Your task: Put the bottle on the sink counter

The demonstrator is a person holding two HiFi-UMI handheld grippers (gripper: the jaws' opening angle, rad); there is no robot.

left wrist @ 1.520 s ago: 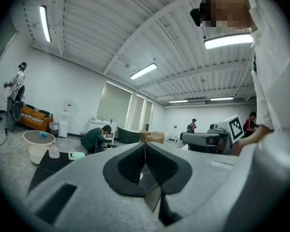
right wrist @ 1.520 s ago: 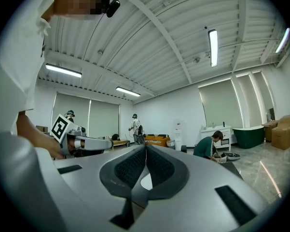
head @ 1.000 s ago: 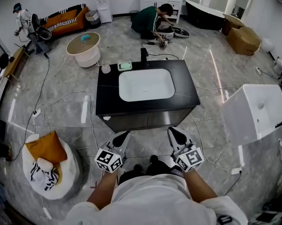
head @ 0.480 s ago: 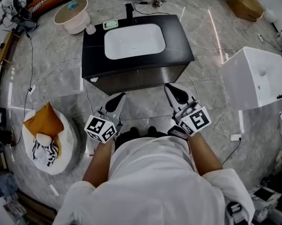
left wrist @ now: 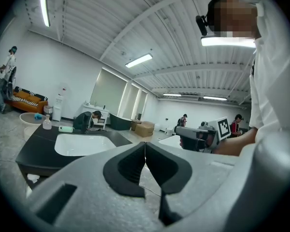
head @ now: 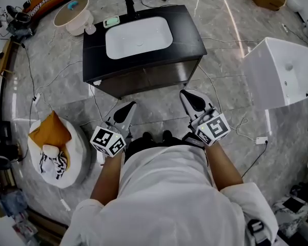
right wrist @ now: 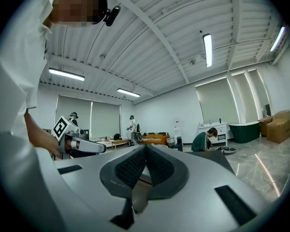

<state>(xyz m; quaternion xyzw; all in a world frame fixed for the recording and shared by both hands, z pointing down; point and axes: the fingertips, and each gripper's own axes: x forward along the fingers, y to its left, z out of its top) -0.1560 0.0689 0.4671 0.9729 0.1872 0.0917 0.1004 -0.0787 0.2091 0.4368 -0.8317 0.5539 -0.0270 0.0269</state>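
Note:
A small clear bottle (head: 90, 28) (left wrist: 47, 123) stands at the far left corner of the black sink counter (head: 189, 35), beside a green soap dish (head: 111, 21) and a black faucet (head: 129, 6). The white basin (head: 138, 37) (left wrist: 82, 144) is sunk in the counter's middle. Both grippers hang over the floor in front of the counter, well short of it. My left gripper (head: 127, 109) (left wrist: 145, 144) is shut with nothing in it. My right gripper (head: 190, 97) (right wrist: 145, 148) is shut and empty too. Each one shows in the other's view, the right gripper (left wrist: 200, 137) and the left gripper (right wrist: 79, 144).
A white square fixture (head: 282, 70) stands right of the counter. A white beanbag with an orange cushion (head: 54, 152) lies at the left. A round white table (head: 72, 12) is behind the counter's left corner. Cables cross the marble floor (head: 66, 86). A person crouches far back (left wrist: 84, 121).
The counter has slid up and away in the head view, and more of the person's body shows. Both grippers stay shut, side by side, in front of the counter.

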